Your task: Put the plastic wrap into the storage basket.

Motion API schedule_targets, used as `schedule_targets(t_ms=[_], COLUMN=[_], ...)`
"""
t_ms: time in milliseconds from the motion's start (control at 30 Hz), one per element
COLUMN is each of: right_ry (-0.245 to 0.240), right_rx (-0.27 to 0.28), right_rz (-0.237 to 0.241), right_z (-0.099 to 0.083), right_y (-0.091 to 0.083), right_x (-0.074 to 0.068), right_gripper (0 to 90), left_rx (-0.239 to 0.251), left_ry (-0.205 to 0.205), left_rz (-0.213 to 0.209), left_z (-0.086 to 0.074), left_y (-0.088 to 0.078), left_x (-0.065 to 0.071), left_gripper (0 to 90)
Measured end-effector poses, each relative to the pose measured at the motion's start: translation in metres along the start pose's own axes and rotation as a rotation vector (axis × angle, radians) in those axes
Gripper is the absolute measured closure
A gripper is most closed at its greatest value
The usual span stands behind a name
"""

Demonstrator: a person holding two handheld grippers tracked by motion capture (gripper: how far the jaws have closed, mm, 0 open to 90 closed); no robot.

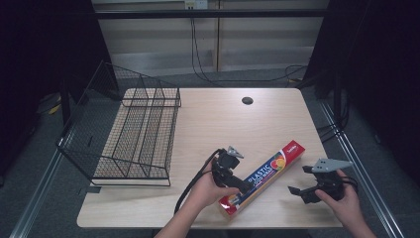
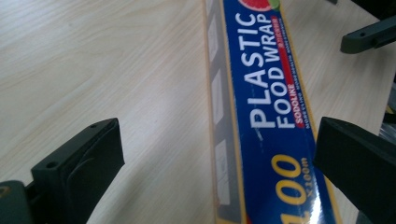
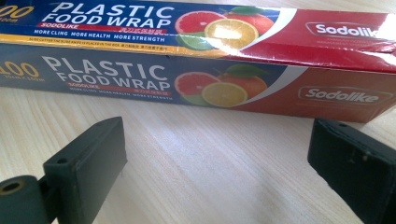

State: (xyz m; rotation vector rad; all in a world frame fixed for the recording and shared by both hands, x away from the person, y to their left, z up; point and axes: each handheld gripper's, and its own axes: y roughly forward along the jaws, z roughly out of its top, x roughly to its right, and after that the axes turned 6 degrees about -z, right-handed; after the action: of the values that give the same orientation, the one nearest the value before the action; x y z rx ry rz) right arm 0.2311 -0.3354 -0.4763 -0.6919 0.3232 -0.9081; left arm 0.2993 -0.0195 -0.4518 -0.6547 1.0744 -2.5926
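**Wrap box lies between two open grippers**

The box [image 1: 262, 178] lies on the bench [image 1: 208, 119], long axis running near-left to far-right. The left gripper [image 1: 236, 182], jaws spread, straddles its near end; the right gripper [image 1: 302, 191], also released, waits just right, beside it.

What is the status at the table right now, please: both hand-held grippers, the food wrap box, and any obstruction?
Left hand-held gripper open, over plastic wrap box. Right hand-held gripper open, beside it, facing its side. Wire rack far left, apart.
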Motion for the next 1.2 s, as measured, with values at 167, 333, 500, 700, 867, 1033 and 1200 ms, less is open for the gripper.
schedule_targets(t_ms=[167,333,500,700,867,1033,1200], right_ry=[-0.001,0.001,0.003,0.003,0.003,0.007,0.004], right_rx=[0.002,0.003,0.003,0.006,0.004,0.007,0.008], right_rz=[-0.002,0.004,-0.001,-0.002,0.0,0.001,0.002], right_z=[0.0,0.0,0.0,0.0,0.0,0.0,0.0], right_y=[0.0,-0.001,-0.001,-0.001,-0.001,-0.001,-0.001], right_x=[0.0,0.0,0.001,0.001,0.001,0.002,0.002], right_gripper=[4.2,4.2,4.2,4.1,4.1,4.1,4.0], left_rx=[0.004,-0.032,-0.044,-0.055,-0.086,-0.103,-0.138], left_ry=[-0.017,0.019,0.02,0.032,0.045,0.045,0.05], left_rz=[-0.013,-0.018,-0.022,-0.024,-0.02,-0.028,-0.029], left_z=[0.007,0.014,0.018,0.022,0.025,0.027,0.032], left_y=[0.009,0.017,0.026,0.034,0.041,0.048,0.055], left_x=[0.006,0.008,0.015,0.02,0.022,0.023,0.024], left_gripper=[1.7,2.4,2.9,3.1,3.5,6.2,7.7])
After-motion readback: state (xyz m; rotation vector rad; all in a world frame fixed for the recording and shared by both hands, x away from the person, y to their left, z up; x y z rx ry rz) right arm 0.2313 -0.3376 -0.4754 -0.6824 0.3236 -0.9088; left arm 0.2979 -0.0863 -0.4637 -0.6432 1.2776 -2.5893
